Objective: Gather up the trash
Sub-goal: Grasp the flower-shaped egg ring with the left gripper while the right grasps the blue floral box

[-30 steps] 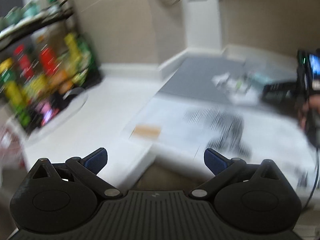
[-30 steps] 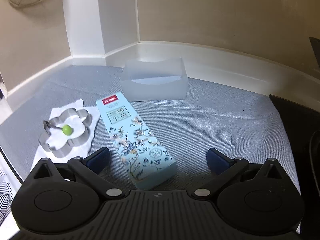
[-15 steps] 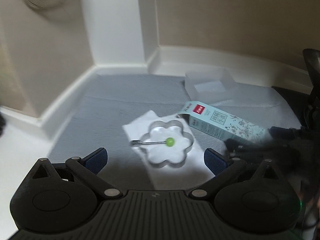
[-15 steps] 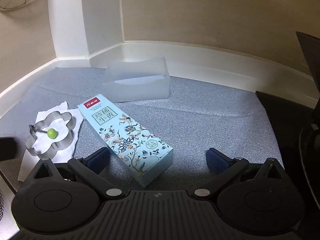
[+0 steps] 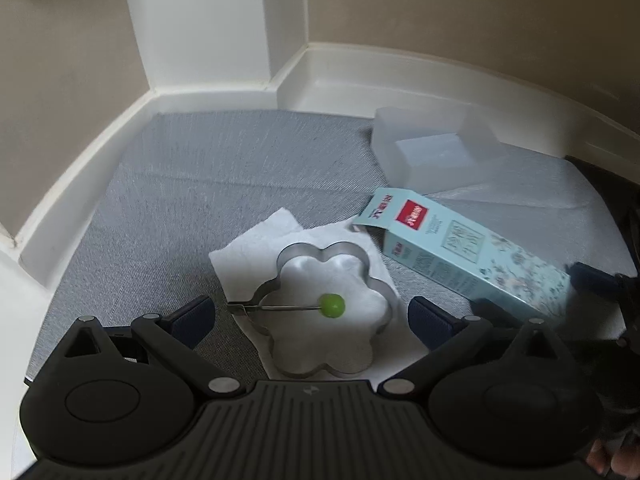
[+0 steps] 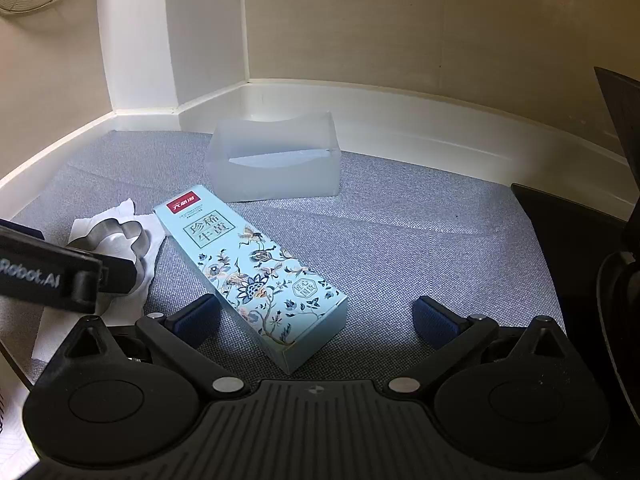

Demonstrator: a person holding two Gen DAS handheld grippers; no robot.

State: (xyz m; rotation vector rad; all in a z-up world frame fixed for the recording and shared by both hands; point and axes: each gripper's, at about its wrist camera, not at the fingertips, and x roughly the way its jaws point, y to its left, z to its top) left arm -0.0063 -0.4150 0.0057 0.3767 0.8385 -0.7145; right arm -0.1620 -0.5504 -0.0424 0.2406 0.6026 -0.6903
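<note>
Motion in the left gripper [image 5: 310, 314] is settling: a second ago its view was a blur sweeping past a rack of bottles, half a second ago it was arriving over the grey mat, and now it is hanging closer in, jaws spread wide and holding nothing, straddling the flower-shaped metal egg ring [image 5: 326, 312] with its green knob [image 5: 332, 306]. That ring is sitting on top of a torn white paper napkin [image 5: 256, 246], which looks like one piece of trash here. The right gripper [image 6: 316, 320] is also creeping forward, equally wide open and empty, with the near end of the pale blue floral carton [image 6: 256, 276] now lying between its fingers; the carton is stretching away to the far left, its opened flap end almost touching the napkin. Behind it, toward the far wall, the frosted plastic box [image 6: 276, 160] is standing apart on the grey mat [image 6: 420, 248], possibly the bin for the rubbish. To my eye both hands are lining up for grabs, the right on the carton and the left near the napkin, though the ring resting on the paper may get in the way.
</note>
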